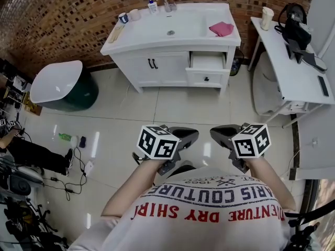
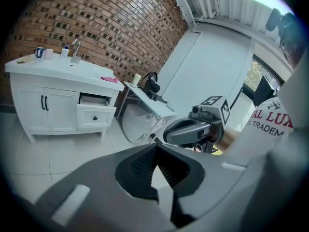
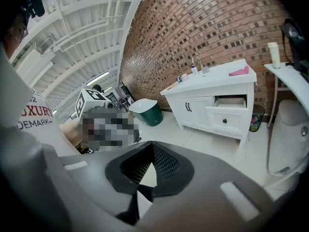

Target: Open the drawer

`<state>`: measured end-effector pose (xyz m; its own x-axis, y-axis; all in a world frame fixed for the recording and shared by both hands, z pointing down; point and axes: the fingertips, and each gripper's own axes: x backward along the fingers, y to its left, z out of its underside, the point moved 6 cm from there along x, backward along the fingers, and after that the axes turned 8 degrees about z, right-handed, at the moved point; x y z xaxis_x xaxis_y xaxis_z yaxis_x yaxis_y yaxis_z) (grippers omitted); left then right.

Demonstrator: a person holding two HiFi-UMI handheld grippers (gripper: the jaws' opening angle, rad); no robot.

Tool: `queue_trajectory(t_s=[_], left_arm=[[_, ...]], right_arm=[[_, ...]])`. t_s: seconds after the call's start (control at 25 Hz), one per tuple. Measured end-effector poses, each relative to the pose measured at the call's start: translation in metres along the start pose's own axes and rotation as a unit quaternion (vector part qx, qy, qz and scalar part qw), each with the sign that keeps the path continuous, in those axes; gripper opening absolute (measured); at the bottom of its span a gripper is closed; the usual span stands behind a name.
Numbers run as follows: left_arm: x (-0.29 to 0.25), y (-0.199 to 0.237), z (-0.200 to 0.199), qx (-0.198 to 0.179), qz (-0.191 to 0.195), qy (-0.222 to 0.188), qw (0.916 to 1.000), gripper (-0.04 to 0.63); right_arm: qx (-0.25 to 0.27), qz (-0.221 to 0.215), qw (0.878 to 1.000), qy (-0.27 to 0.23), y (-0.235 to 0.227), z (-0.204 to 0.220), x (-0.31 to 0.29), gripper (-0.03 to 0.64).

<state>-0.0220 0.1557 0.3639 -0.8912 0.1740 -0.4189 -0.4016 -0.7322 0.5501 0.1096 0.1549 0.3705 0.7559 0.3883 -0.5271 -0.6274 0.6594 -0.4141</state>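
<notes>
A white vanity [image 1: 157, 67] stands against the brick wall, well across the tiled floor from me. At its right end the drawer [image 1: 207, 77] with a black knob is pulled out, and its inside shows above the front panel. It also appears in the left gripper view as the drawer [image 2: 95, 117] and in the right gripper view as the drawer [image 3: 225, 120]. My left gripper [image 1: 186, 137] and right gripper [image 1: 220, 135] are held side by side close to my body, both shut and empty. The left gripper [image 2: 155, 149] and right gripper [image 3: 152, 144] point toward the vanity.
A pink cloth [image 1: 222, 29], a tap [image 1: 163, 1] and small bottles sit on the vanity top. A green-and-white tub [image 1: 63, 85] stands at the left. A white side table [image 1: 293, 61] with a dark bag [image 1: 296, 27] is at the right. Cables and bottles [image 1: 73, 140] lie on the floor at left.
</notes>
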Motion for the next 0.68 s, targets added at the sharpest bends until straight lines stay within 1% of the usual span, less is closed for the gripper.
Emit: queue_trajectory(t_s=[0.12,0.4,0.68], left_arm=[[0.0002,-0.0016,-0.0011,-0.002,0.003,-0.001,1.0,-0.011],[-0.0023,-0.0044,-0.0001,-0.003,0.004,0.003,1.0,-0.012],[-0.0035,-0.008,-0.0007,-0.007,0.006,0.004,1.0,-0.012]], right_arm=[[-0.012,-0.01,1.0,-0.008,0.0031,-0.0032,0.0013,0.006],[0.0,0.003,1.0,0.0,0.0013,-0.0004,0.0,0.006],[0.0,0.004,1.0,0.003,0.002,0.0016,0.0003,0.006]])
